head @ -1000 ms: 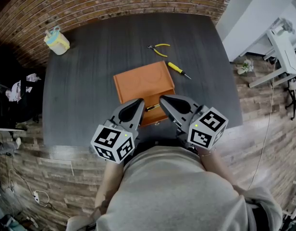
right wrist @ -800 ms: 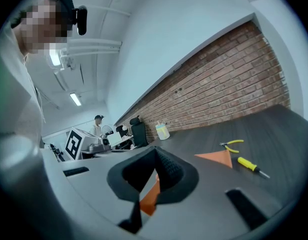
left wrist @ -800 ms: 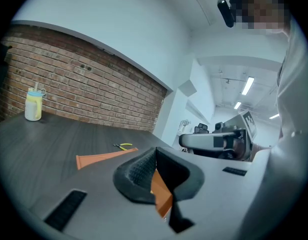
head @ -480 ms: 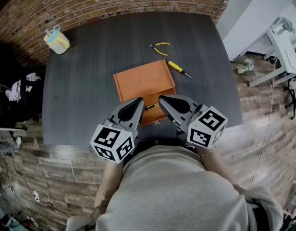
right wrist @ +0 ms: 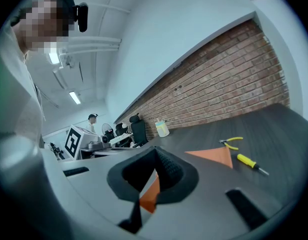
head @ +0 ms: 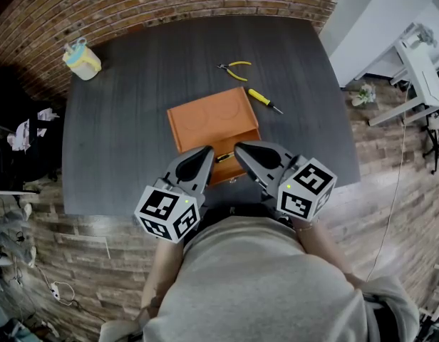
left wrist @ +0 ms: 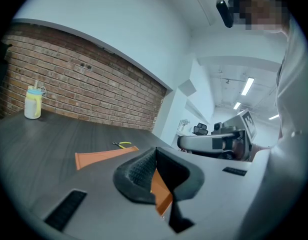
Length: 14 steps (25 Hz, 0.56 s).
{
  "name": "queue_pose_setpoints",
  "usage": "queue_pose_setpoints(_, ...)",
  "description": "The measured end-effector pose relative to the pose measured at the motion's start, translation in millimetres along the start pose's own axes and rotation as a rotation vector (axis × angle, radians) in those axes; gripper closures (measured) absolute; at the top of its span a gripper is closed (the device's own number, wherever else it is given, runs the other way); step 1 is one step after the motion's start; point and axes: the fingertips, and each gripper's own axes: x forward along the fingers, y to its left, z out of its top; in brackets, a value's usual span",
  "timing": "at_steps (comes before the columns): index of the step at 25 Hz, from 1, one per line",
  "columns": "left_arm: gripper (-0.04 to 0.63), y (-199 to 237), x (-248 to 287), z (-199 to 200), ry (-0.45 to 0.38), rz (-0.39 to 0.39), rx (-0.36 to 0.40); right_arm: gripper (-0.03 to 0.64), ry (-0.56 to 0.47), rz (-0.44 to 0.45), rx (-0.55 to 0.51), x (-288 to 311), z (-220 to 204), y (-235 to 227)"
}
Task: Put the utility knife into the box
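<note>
Holding the left gripper (left wrist: 155,154) and the right gripper (right wrist: 155,156) side by side over the front of the orange box (head: 209,120), close to the near edge of the tabletop (head: 120,141), each pressing its pads together on nothing.

Making out a small dark-and-yellow thing, probably the utility knife (head: 223,158), lying between the two tips at the box's front top edge. Not managing to tell whether it is resting on the lid or just against it.

Risking, with both claws closed, a shove instead of a grasp: pushing the knife off the box front and towards the near edge of the tabletop, perhaps over it. Risking also a knife left on top and not inside, the box looking shut. Judging a slim handle likely to slip or twist in a hasty pinch. Crowding two grippers into one small spot, so possibly knocking one against the other.

Finding no brand, label or legible writing anywhere: only black-and-white square markers on the gripper cubes, and nothing readable on the box, the yellow pliers (head: 237,68), the screwdriver (head: 262,100) beyond the box, or the pale cup (head: 83,60) at the far left corner.
</note>
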Motion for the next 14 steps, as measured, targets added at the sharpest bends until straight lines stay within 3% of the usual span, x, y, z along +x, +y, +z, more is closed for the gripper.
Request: queue_pose_setpoints(14,0.574,-4,7,-9,0.022,-0.016,-0.027,0.614,0.028,-0.012,0.041,-1,-11,-9)
